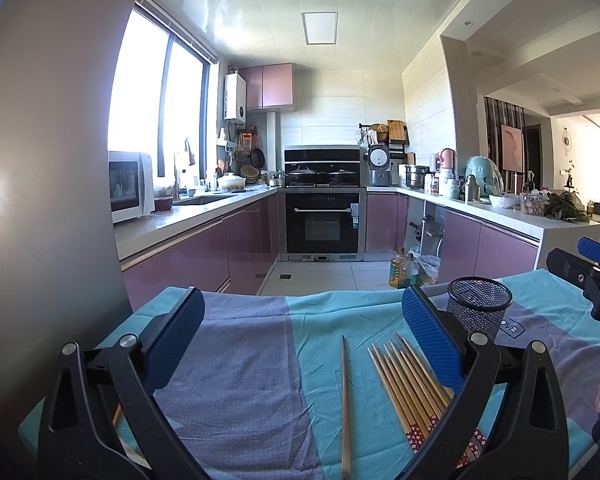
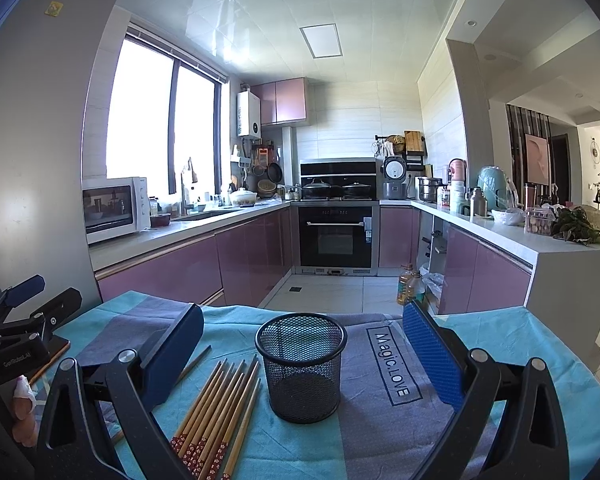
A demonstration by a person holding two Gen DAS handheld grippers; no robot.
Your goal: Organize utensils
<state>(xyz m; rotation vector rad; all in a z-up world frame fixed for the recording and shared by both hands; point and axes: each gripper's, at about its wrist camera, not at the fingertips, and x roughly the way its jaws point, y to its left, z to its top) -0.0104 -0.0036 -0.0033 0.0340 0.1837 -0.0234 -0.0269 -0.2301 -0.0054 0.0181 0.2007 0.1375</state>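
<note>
Both tools stand spread wide and hold nothing: the left gripper (image 1: 300, 344) hangs over a single chopstick (image 1: 345, 404) on the teal and grey cloth (image 1: 236, 360), and the right gripper (image 2: 304, 356) frames the black mesh cup (image 2: 301, 364). A bundle of chopsticks (image 2: 216, 408) lies flat just left of the upright cup. No utensil shows inside the cup. Beyond stand purple cabinets (image 2: 236, 264) and an oven (image 2: 336, 236).

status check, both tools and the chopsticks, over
Left tool open, empty. Right tool open, empty, mesh cup between its fingers. Chopstick bundle on cloth, one stray chopstick apart. Cup mouth unobstructed.
</note>
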